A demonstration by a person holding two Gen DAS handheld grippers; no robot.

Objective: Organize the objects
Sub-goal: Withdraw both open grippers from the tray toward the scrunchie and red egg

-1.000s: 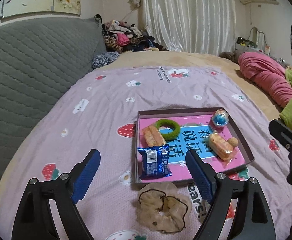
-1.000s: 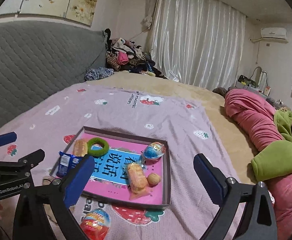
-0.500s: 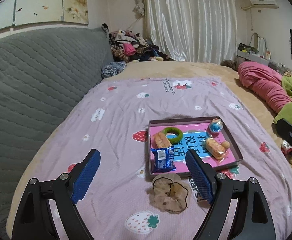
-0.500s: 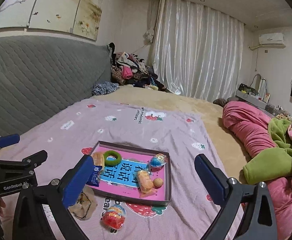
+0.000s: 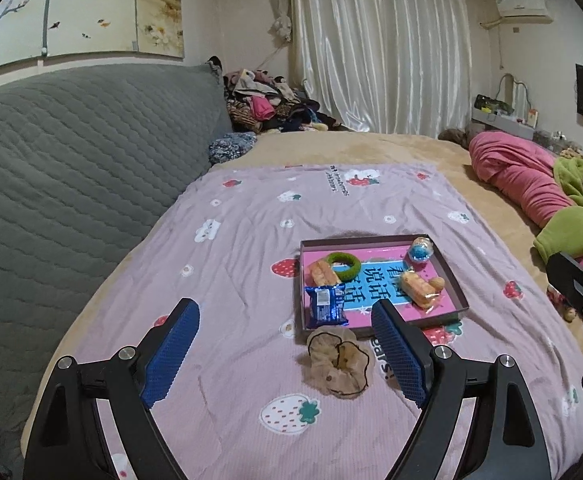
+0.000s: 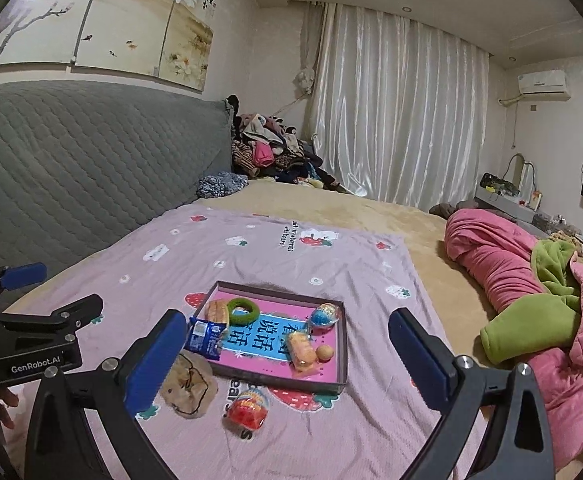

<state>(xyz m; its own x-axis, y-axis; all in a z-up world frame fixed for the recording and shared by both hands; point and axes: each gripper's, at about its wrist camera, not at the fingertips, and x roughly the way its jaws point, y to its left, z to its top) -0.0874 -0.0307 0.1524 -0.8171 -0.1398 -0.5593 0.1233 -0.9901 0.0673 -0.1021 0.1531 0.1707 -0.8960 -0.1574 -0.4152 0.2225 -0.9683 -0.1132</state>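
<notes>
Two hand-held grippers, both with jaws spread wide and nothing between the blue pads: left gripper [image 5: 285,338] and right gripper [image 6: 287,352], each raised above a pink strawberry-print sheet [image 5: 251,240] spread over a bed. One shallow tray [image 5: 457,284] with a pink and blue printed floor, lying on the sheet, toward the near right of the left view. Contents of the tray: one green hair ring [image 5: 344,266] at the far left; one wrapped bread roll [image 5: 322,273] touching the ring's near left side; one blue snack packet [image 5: 326,306] at the near left, overlapping the tray's rim; one blue-topped toy egg [image 5: 420,249] in the far right corner; one wrapped orange cake [image 5: 418,289] near the right wall, with one small round ball [image 5: 436,282] just beside it. Outside the tray, on the sheet: one beige scrunchie [image 5: 338,362] just beside the near left corner; one red toy egg [image 6: 248,407] near the tray's near edge. One grey quilted headboard [image 5: 71,168] along the left. One pink quilt [image 5: 527,176] at the far right.
</notes>
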